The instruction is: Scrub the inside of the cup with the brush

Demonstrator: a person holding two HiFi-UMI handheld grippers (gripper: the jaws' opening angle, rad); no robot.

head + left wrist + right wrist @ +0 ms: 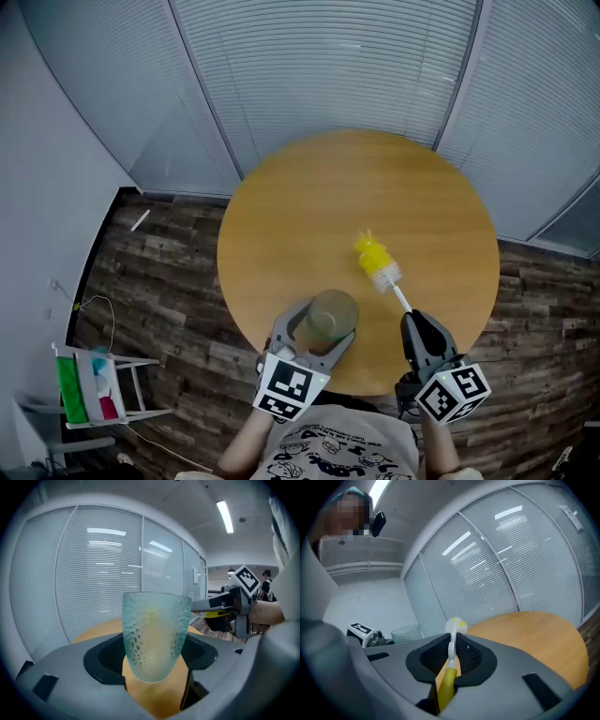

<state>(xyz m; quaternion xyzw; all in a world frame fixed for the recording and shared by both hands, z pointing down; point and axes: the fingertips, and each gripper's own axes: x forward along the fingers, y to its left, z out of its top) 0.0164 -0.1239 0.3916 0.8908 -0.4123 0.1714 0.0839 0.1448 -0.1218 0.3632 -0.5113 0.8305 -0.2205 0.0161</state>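
Firmly clamped between the fingers of the left gripper (317, 330), the cup (332, 314) stands upright, mouth up, at the near edge of a round wooden table (422, 187). The right gripper (413, 321) pinches the brush (380, 264) by its handle; the long axis runs forward from the fingertips and leans toward the cup, with the yellow-and-white bristles at the far end. Only the left gripper view shows the cup's (154, 639) frosted, dimpled wall. Only the right gripper view shows the brush's (451, 667) yellow grip between closed fingers.
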